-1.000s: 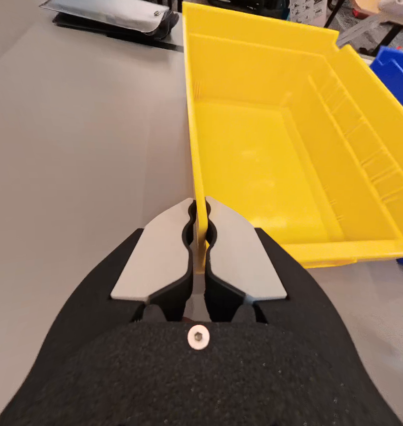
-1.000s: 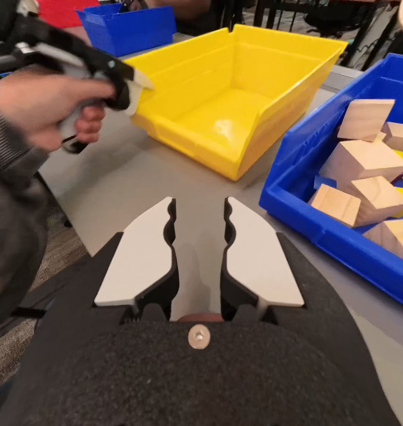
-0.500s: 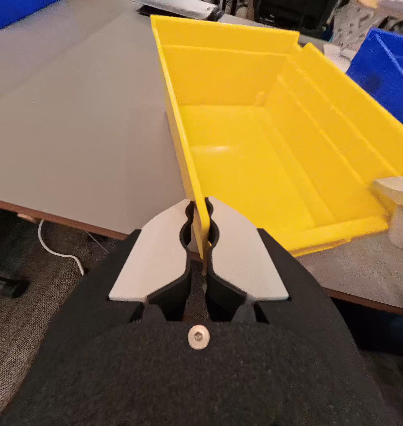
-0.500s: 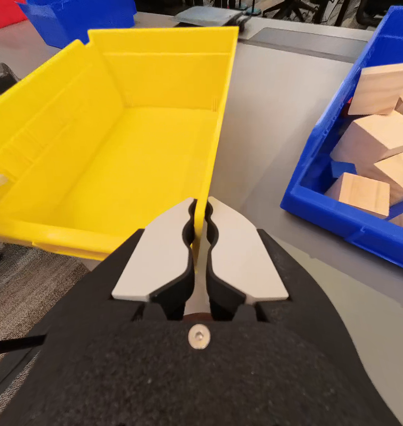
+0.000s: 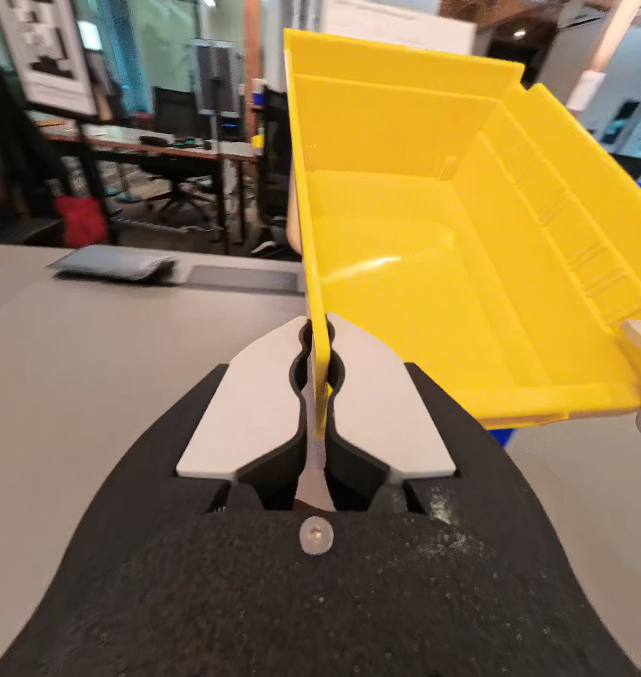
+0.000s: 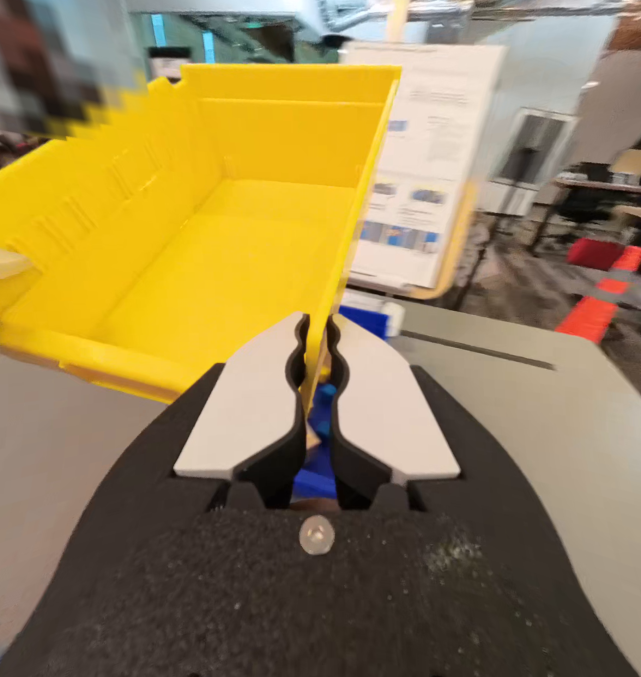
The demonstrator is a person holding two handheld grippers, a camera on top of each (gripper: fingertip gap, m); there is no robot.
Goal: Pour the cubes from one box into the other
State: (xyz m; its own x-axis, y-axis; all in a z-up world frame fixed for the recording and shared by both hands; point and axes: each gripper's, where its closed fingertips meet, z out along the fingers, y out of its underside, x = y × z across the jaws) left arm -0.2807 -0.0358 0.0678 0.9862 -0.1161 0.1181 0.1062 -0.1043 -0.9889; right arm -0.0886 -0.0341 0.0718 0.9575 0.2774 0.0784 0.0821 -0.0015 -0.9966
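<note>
Yellow box (image 5: 439,278) lifted off grey table (image 5: 91,366); left tool (image 5: 319,340), right tool (image 6: 317,340) each clamp side wall.

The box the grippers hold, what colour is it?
Bright yellow box, clearest in the left wrist view.

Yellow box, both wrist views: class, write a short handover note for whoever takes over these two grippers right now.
Left gripper: shut on the left side wall of the yellow box.
Right gripper: shut on the opposite side wall of the same box.
Things: the yellow box is empty and held up above the grey table. The blue box shows only as slivers under it; one wooden cube peeks between the right fingers.
Done: yellow box gripped on both sides and raised.
Left: no cubes have been poured. They seem to sit in the blue box, so decide how to proceed.
</note>
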